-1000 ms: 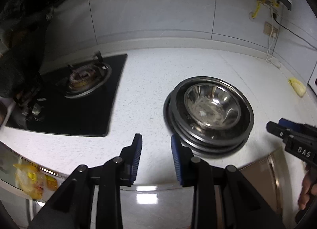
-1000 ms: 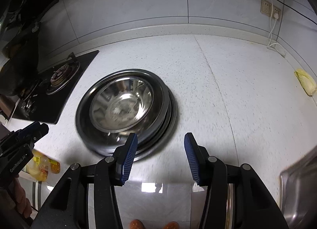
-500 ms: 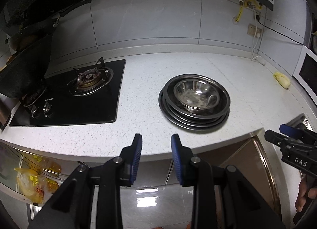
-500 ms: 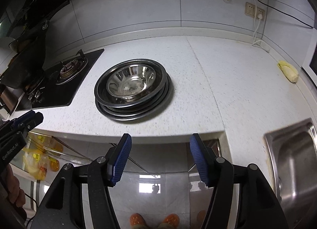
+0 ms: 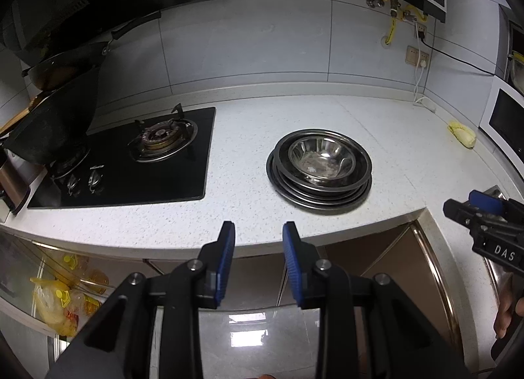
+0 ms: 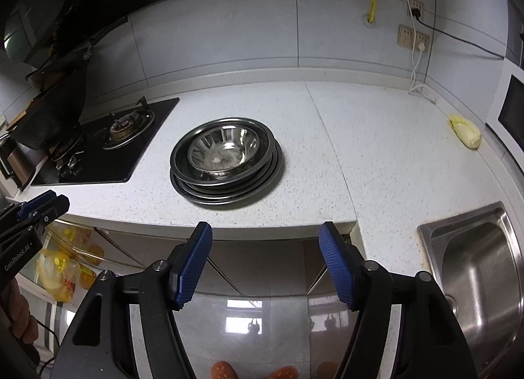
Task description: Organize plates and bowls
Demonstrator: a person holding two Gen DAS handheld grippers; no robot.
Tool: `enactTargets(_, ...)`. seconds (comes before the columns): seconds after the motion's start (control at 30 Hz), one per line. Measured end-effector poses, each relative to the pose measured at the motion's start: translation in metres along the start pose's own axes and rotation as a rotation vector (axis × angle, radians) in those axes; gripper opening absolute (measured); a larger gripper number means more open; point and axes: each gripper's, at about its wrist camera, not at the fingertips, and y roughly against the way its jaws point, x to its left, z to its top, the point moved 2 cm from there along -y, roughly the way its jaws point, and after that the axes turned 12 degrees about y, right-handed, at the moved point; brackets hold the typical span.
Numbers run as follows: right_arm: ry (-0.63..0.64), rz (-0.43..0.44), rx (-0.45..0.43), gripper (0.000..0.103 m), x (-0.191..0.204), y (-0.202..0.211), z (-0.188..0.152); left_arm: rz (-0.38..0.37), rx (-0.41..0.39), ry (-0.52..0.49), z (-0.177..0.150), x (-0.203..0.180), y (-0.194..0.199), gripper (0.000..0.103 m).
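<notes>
Both grippers have drawn back and up from the counter since the earlier frames, so the stack of plates [image 5: 319,182] with the steel bowl [image 5: 322,159] nested on top now sits well apart from me, small in both views. From my remote seat I read it as one pile: the bowl upright in the top plate, the plates below slightly off-centre from each other, all on the white speckled countertop [image 6: 376,162] between the gas hob [image 5: 131,162] and the sink [image 6: 475,267]. My left gripper [image 5: 258,241] hangs over the counter's front edge with its fingers apart by a narrow gap and nothing between them. My right gripper [image 6: 265,241] is also out past the edge, its jaws opening wider, again with nothing in them. I judge the stacking to be done or nearly done, and this step to be a clean retreat. To do it well I would keep both tools clear of the plate rims, pull away along a line that cannot clip the pile, and check that the bowl sits level. If I wanted a neater pile I would nudge the lower plates square from the side, gently, since steel on steel looks likely to slide. A yellow cloth [image 6: 466,131] lies far off by the wall.
</notes>
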Motion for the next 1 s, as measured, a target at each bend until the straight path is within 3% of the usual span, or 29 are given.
enactTargets(0.5,0.068,0.04,-0.052,0.068,-0.009,0.016,0.007,0.033,-0.033,0.035,0.002,-0.009,0.025,0.029)
enactTargets(0.73,0.069,0.053,-0.053,0.091,-0.014,0.017,0.002,-0.007,-0.042,0.083,0.001,-0.003,0.025,0.029)
enactTargets(1.0,0.066,0.053,-0.054,0.096,-0.016,0.018,0.0,0.011,-0.047,0.048,0.002,-0.007,0.023,0.029)
